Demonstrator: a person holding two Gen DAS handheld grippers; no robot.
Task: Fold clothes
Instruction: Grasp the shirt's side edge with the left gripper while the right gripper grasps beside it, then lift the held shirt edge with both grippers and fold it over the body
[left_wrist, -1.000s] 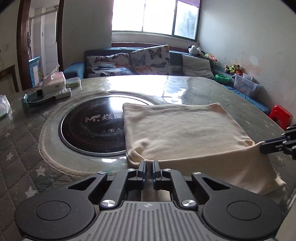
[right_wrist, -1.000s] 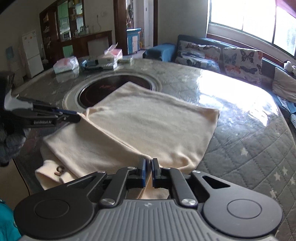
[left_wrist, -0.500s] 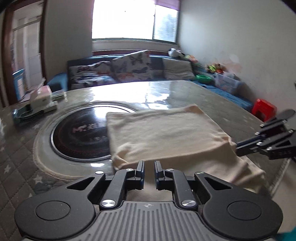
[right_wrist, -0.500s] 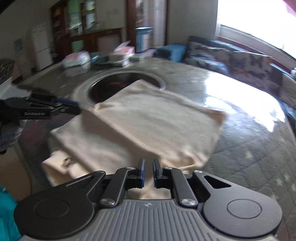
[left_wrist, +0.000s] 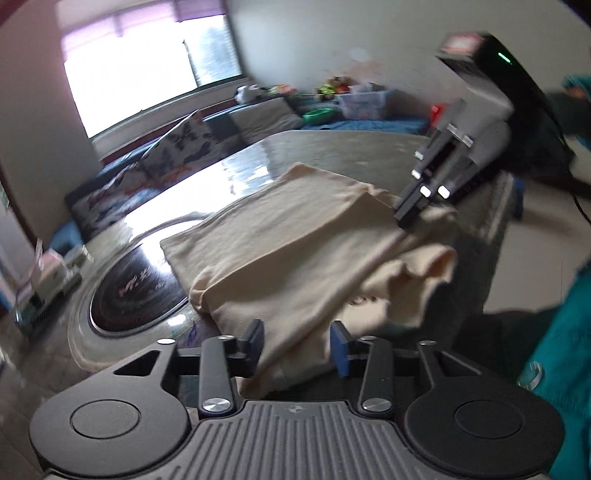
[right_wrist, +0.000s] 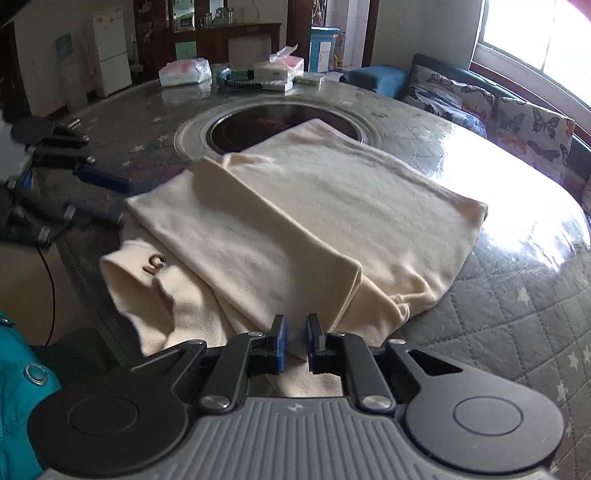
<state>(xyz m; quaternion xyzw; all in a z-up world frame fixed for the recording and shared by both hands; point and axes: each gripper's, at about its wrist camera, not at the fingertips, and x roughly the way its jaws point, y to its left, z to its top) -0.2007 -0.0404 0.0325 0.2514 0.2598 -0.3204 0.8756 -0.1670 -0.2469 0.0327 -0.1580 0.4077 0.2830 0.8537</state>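
Note:
A cream garment (right_wrist: 314, 206) lies partly folded on the round table, its near part hanging over the table edge. In the left wrist view the garment (left_wrist: 295, 236) lies ahead and under the fingers. My left gripper (left_wrist: 297, 345) is open, with cloth lying loose between its jaws. It shows at the left of the right wrist view (right_wrist: 99, 197), apart from the cloth. My right gripper (right_wrist: 295, 338) has its jaws a small gap apart over the cloth's near edge. It also shows in the left wrist view (left_wrist: 417, 208), at the cloth's right corner.
The round table (right_wrist: 517, 295) has a quilted cover and a dark glass centre plate (right_wrist: 258, 127). Tissue packs and boxes (right_wrist: 236, 72) stand at its far side. A sofa with butterfly cushions (right_wrist: 498, 107) is behind. My teal sleeve (right_wrist: 14, 387) is at the near left.
My left gripper has opened, let go of the cloth and swung, tilting its view. My right gripper's jaws have parted a little. The folded layer now rests on the garment.

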